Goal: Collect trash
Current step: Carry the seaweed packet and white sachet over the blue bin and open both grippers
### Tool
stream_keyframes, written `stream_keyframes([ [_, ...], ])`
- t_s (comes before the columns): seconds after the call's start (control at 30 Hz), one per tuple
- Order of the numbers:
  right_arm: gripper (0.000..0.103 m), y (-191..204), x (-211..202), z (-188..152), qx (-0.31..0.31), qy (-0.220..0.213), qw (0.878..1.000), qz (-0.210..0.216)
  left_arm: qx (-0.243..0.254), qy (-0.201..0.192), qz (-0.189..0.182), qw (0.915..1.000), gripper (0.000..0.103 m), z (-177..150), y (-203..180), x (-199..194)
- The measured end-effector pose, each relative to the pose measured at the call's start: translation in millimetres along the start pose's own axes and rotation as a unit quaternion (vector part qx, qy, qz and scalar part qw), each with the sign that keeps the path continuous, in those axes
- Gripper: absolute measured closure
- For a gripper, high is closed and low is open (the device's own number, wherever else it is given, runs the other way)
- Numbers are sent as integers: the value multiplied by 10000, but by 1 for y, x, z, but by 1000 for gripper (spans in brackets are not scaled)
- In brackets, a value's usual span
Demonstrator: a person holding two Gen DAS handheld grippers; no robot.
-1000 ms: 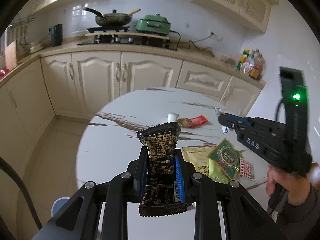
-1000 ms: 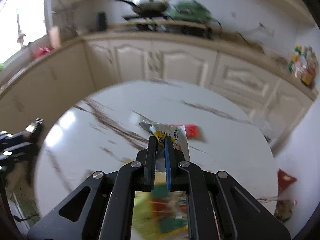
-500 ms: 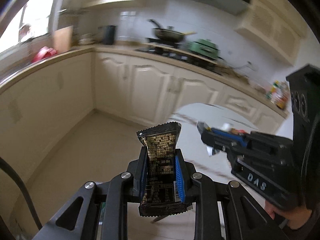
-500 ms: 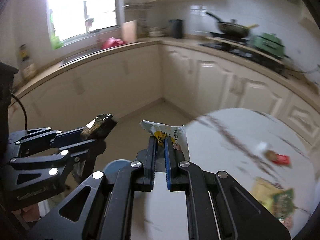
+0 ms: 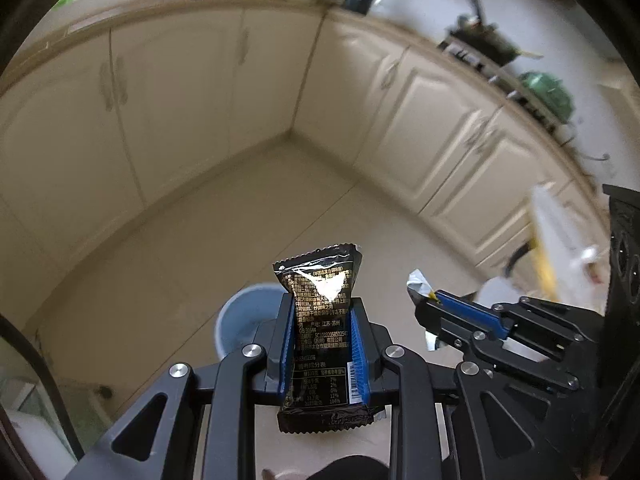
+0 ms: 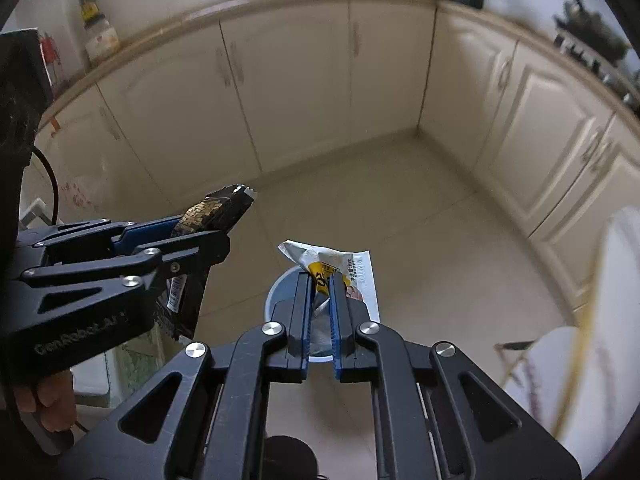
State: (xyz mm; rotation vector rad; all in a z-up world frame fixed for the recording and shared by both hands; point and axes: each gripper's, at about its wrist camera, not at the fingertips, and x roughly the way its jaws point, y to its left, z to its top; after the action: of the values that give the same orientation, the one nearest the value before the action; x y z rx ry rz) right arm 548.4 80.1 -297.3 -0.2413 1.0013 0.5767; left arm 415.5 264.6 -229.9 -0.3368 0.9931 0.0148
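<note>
My left gripper (image 5: 320,308) is shut on a black snack wrapper (image 5: 320,312) that stands upright between its blue pads. My right gripper (image 6: 321,280) is shut on a crumpled white and yellow wrapper (image 6: 340,268). A pale blue bin (image 5: 244,316) stands on the floor just below and left of my left gripper; it also shows in the right wrist view (image 6: 280,292), directly under my right gripper. The right gripper (image 5: 428,312) shows at the right of the left wrist view. The left gripper (image 6: 216,236) with the black wrapper (image 6: 212,212) shows at the left of the right wrist view.
Cream kitchen cabinets (image 5: 200,100) wrap around the beige tiled floor (image 5: 240,220). The white table edge (image 6: 616,280) is at the far right. A stove with a pan (image 5: 488,44) sits on the counter.
Both grippers have swung left away from the table and tilted down toward the floor. The blue bin now lies right under them. Both still hold their wrappers.
</note>
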Motion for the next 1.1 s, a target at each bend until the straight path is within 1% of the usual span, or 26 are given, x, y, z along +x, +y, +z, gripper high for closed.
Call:
stream_keyframes([
  [0.1, 94, -3, 47, -2, 77, 338, 9993, 133, -104, 405, 141, 9990, 82, 4, 20, 40],
  [0.17, 94, -6, 76, -3, 144, 559, 9981, 194, -176, 583, 135, 9981, 82, 12, 30, 62],
  [0.2, 94, -8, 88, -2, 137, 633, 9977, 201, -192, 702, 180, 9972, 82, 17, 35, 77],
  [0.3, 94, -13, 123, -3, 173, 872, 9958, 229, -201, 899, 277, 9954, 81, 26, 45, 104],
  [0.33, 94, -14, 131, -2, 192, 937, 9951, 244, -177, 961, 327, 9947, 80, 32, 47, 112],
  [0.43, 94, -17, 154, 0, 314, 1060, 9933, 340, -203, 1063, 383, 9934, 71, 41, 54, 133],
  [0.47, 94, -19, 160, 0, 353, 1089, 9928, 344, -254, 1131, 419, 9924, 66, 46, 57, 140],
  [0.5, 94, -21, 165, 0, 356, 1101, 9928, 308, -268, 1163, 446, 9919, 65, 50, 58, 145],
  [0.6, 94, -25, 176, -2, 400, 1167, 9918, 325, -302, 1262, 443, 9905, 63, 58, 63, 160],
  [0.67, 94, -30, 182, -2, 446, 1208, 9911, 347, -366, 1291, 426, 9900, 62, 60, 68, 164],
  [0.77, 94, -30, 187, -5, 489, 1254, 9902, 374, -476, 1285, 359, 9899, 49, 64, 74, 173],
  [0.8, 94, -29, 190, -6, 505, 1275, 9898, 399, -477, 1269, 378, 9901, 47, 64, 75, 176],
  [0.87, 94, -31, 195, -4, 532, 1306, 9890, 439, -466, 1296, 423, 9896, 47, 58, 81, 178],
  [0.93, 93, -30, 199, -4, 537, 1330, 9885, 487, -560, 1323, 456, 9886, 47, 51, 86, 176],
  [1.03, 93, -29, 202, -5, 528, 1331, 9880, 575, -665, 1302, 531, 9878, 47, 51, 93, 170],
  [1.07, 91, -28, 203, -5, 528, 1327, 9879, 607, -700, 1268, 537, 9880, 47, 52, 95, 166],
  [1.1, 87, -30, 204, -4, 539, 1321, 9876, 652, -723, 1237, 532, 9882, 47, 43, 92, 156],
])
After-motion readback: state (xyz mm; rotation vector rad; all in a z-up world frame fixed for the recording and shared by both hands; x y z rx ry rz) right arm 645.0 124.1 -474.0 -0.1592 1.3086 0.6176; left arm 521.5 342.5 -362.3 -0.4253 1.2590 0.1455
